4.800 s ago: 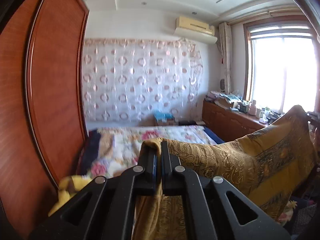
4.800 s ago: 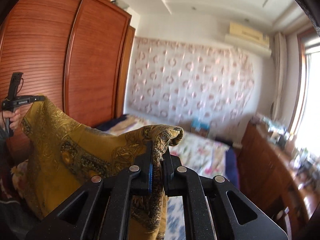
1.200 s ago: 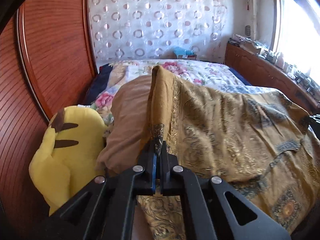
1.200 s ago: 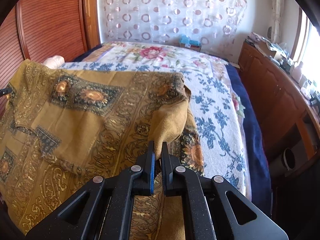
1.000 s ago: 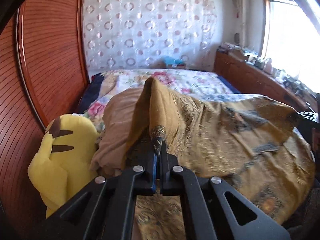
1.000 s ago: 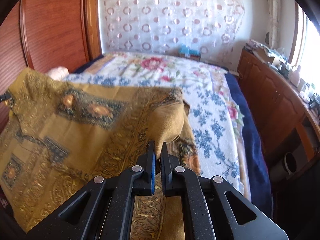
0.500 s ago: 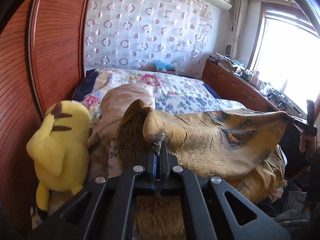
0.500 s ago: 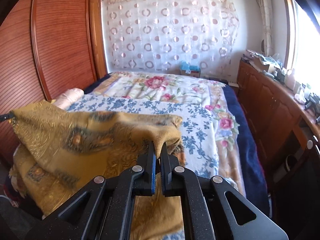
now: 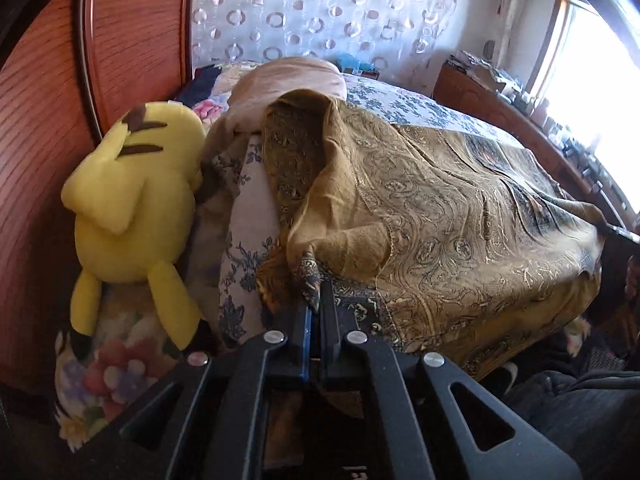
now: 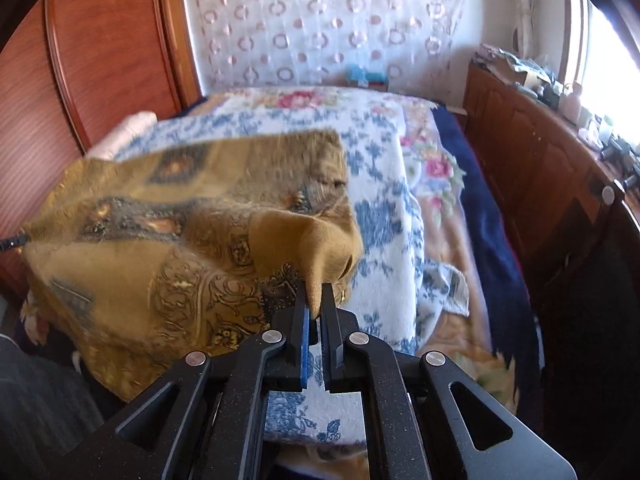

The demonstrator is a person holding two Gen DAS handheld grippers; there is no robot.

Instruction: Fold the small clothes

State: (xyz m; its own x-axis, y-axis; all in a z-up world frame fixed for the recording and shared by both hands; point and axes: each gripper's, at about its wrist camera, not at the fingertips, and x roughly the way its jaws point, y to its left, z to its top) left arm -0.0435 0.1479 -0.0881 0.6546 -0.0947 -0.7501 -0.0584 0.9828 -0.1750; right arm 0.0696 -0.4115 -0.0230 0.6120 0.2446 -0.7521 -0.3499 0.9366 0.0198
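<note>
A mustard-gold paisley cloth (image 9: 452,216) lies spread over the near end of the bed, and it also shows in the right wrist view (image 10: 168,240). My left gripper (image 9: 314,300) is shut on one corner of the cloth at the bed's left side. My right gripper (image 10: 315,300) is shut on another corner, with the cloth folded over just ahead of it. The far end of the left gripper (image 10: 10,243) shows at the cloth's left edge in the right wrist view.
A yellow plush toy (image 9: 136,200) leans on the red wooden wardrobe (image 9: 44,92) beside a beige pillow (image 9: 288,80). The bed has a blue-and-white floral cover (image 10: 384,184). A wooden dresser (image 10: 532,148) runs along the right under the window.
Both grippers have come down from held-up to the bed, so the cloth that hung between them now lies draped over the bed. Both stay shut on its corners.
</note>
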